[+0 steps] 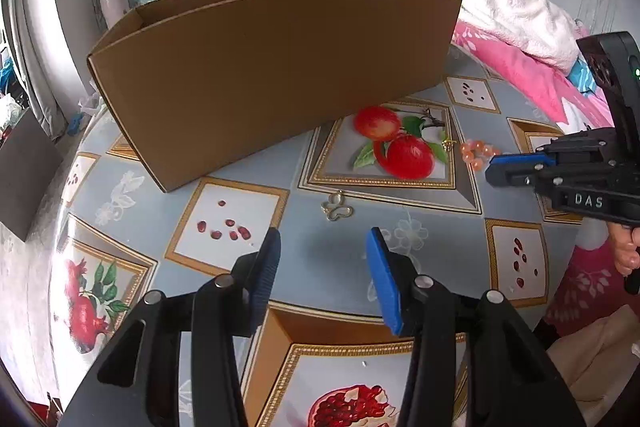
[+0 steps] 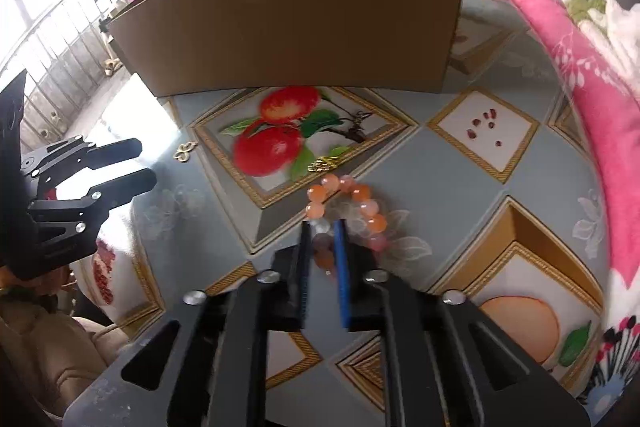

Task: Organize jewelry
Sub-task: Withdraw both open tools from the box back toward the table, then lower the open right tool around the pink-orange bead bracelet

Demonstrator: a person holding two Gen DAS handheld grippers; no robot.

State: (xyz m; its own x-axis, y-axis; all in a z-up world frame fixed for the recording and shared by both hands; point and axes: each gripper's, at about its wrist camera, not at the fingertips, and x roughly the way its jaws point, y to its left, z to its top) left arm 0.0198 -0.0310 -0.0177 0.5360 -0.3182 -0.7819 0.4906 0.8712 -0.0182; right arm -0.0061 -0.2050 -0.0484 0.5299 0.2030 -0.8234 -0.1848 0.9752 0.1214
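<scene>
An orange bead bracelet (image 2: 352, 203) lies on the patterned tablecloth; it also shows in the left wrist view (image 1: 478, 151). My right gripper (image 2: 323, 227) is shut on the near beads of the bracelet; it shows from the side in the left wrist view (image 1: 494, 169). A small gold piece (image 2: 323, 163) lies just beyond the bracelet, also seen in the left wrist view (image 1: 449, 145). A gold butterfly-shaped ornament (image 1: 337, 207) lies ahead of my open, empty left gripper (image 1: 324, 239); the ornament also shows in the right wrist view (image 2: 185, 151), near the left gripper (image 2: 146, 163).
An open cardboard box (image 1: 272, 67) stands at the back of the table, also in the right wrist view (image 2: 296, 27). A pink blanket (image 2: 592, 99) and white towel (image 1: 516, 11) lie along the right side. The table edge (image 1: 60, 227) drops off at left.
</scene>
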